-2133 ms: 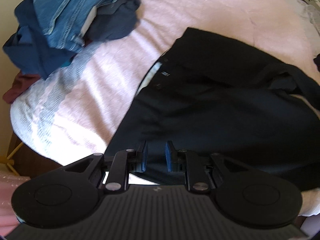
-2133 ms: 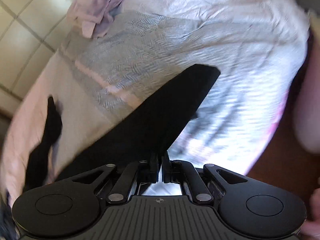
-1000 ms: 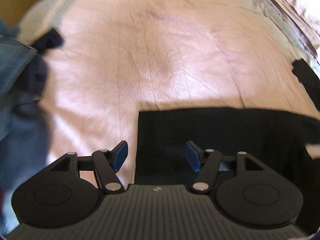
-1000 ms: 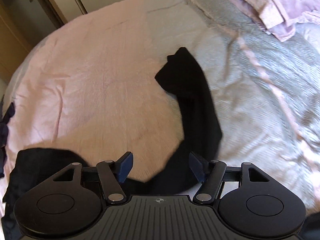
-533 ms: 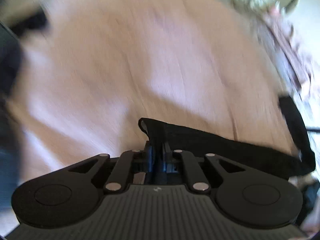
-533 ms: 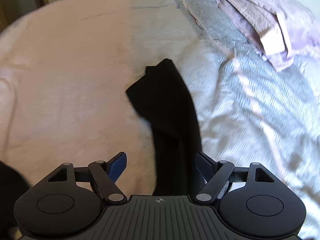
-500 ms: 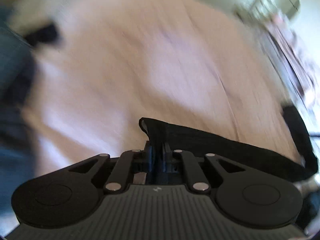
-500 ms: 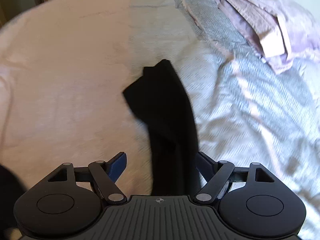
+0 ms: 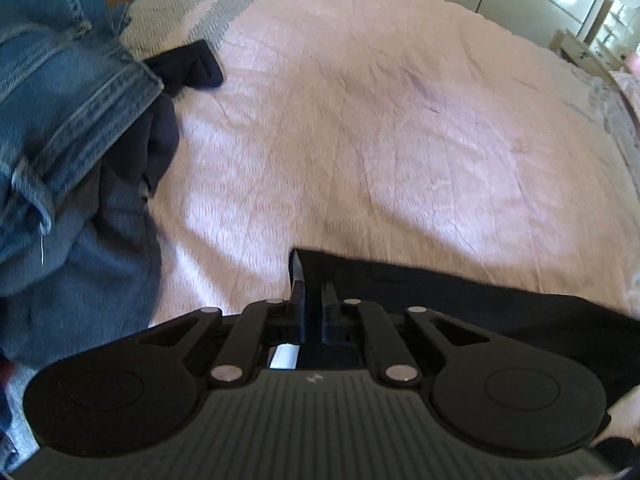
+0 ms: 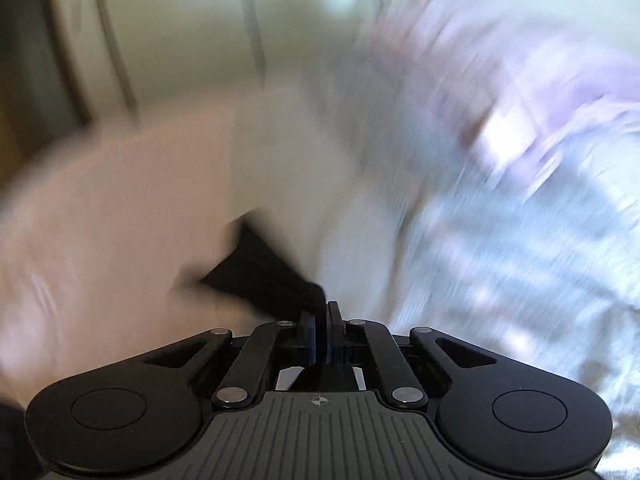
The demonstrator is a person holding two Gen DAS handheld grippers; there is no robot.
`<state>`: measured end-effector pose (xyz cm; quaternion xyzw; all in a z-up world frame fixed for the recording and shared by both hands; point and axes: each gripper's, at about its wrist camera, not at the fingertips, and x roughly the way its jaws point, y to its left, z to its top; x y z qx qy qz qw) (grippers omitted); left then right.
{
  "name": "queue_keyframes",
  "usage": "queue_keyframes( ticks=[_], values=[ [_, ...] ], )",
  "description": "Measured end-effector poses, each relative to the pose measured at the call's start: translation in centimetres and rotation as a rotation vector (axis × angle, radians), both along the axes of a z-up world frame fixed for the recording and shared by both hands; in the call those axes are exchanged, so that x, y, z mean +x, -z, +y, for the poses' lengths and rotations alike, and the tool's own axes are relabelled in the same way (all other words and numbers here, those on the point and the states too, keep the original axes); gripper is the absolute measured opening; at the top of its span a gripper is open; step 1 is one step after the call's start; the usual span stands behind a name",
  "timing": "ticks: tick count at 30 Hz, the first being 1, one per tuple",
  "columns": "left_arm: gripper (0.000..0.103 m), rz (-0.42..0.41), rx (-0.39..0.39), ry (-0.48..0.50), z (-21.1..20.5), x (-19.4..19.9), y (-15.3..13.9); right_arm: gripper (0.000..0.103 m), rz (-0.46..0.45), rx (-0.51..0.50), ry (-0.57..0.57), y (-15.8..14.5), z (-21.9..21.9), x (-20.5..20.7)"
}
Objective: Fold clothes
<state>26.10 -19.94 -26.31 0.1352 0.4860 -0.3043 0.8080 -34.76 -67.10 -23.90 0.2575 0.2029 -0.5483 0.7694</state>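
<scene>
The left gripper (image 9: 313,296) was clamped narrow on a corner of the black fabric garment (image 9: 460,300), which ran from the lower centre of its frame toward the lower right across the pale pink textured bedspread (image 9: 380,120). The right gripper (image 10: 321,320) was likewise pinched shut on another end of the same dark cloth (image 10: 260,272), its view heavily blurred. With only thin edges caught, the cloth could probably slip free under a sharp pull, or sag between the two holds and fold crookedly. In the upper left of the left view lay a heap of blue denim jeans (image 9: 60,80) over dark navy clothing (image 9: 188,66); a fold swung that way might catch on it. At the upper right of the right view sat what looked like a pile of lilac cloth (image 10: 560,92) on grey-striped bedding (image 10: 520,248), too smeared to make out exactly.
</scene>
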Motion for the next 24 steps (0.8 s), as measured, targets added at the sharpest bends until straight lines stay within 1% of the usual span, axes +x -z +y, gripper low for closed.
queue_keyframes(
  ticks=[1, 2, 3, 4, 5, 7, 8, 9, 10, 13, 15, 18, 20, 22, 24],
  values=[
    [0.007, -0.011, 0.013, 0.005, -0.7, 0.0, -0.1, 0.003, -0.042, -0.058, 0.054, -1.5, 0.9, -2.5],
    [0.011, -0.026, 0.031, 0.020, -1.4, -0.2, -0.2, 0.005, -0.066, -0.076, 0.110, -2.0, 1.9, -4.8],
    [0.019, -0.041, 0.049, 0.034, -2.2, -0.4, -0.3, 0.008, -0.081, -0.058, 0.157, -1.6, 2.6, -6.9],
    [0.024, -0.056, 0.066, 0.049, -2.9, -0.6, -0.4, 0.024, -0.061, 0.005, 0.203, -0.4, 3.0, -8.3],
    [0.028, -0.071, 0.084, 0.064, -3.7, -0.9, -0.5, 0.046, -0.035, 0.074, 0.249, 0.9, 3.3, -9.5],
    [0.028, -0.098, 0.094, 0.109, -4.9, -1.8, -1.0, 0.058, -0.050, 0.191, 0.340, 3.4, 4.5, -11.9],
    [0.031, -0.111, 0.095, 0.137, -5.4, -2.6, -1.3, 0.060, -0.060, 0.248, 0.385, 4.6, 5.1, -13.0],
    [0.033, -0.121, 0.096, 0.166, -6.0, -3.5, -1.6, 0.061, -0.072, 0.274, 0.416, 5.2, 5.9, -13.8],
    [0.033, -0.128, 0.095, 0.196, -6.6, -4.5, -1.8, 0.065, -0.086, 0.293, 0.445, 5.7, 6.8, -14.4],
    [0.033, -0.115, 0.078, 0.291, -8.6, -8.0, -2.1, 0.067, -0.104, 0.341, 0.448, 6.7, 8.4, -15.5],
    [0.033, -0.086, 0.042, 0.392, -10.4, -11.1, -2.0, 0.067, -0.121, 0.350, 0.432, 6.8, 8.9, -15.8],
    [0.033, -0.052, -0.011, 0.616, -13.6, -17.9, -1.7, 0.067, -0.154, 0.344, 0.395, 6.7, 9.2, -16.3],
    [0.034, -0.048, -0.030, 0.802, -15.7, -23.4, -1.2, 0.067, -0.177, 0.339, 0.383, 6.8, 9.2, -16.7],
    [0.036, -0.075, -0.039, 1.004, -17.6, -29.4, -0.5, 0.067, -0.238, 0.351, 0.409, 7.4, 8.4, -18.1],
    [0.038, -0.111, -0.053, 1.161, -19.1, -34.3, 0.4, 0.067, -0.329, 0.368, 0.460, 8.3, 7.8, -19.8]
  ],
)
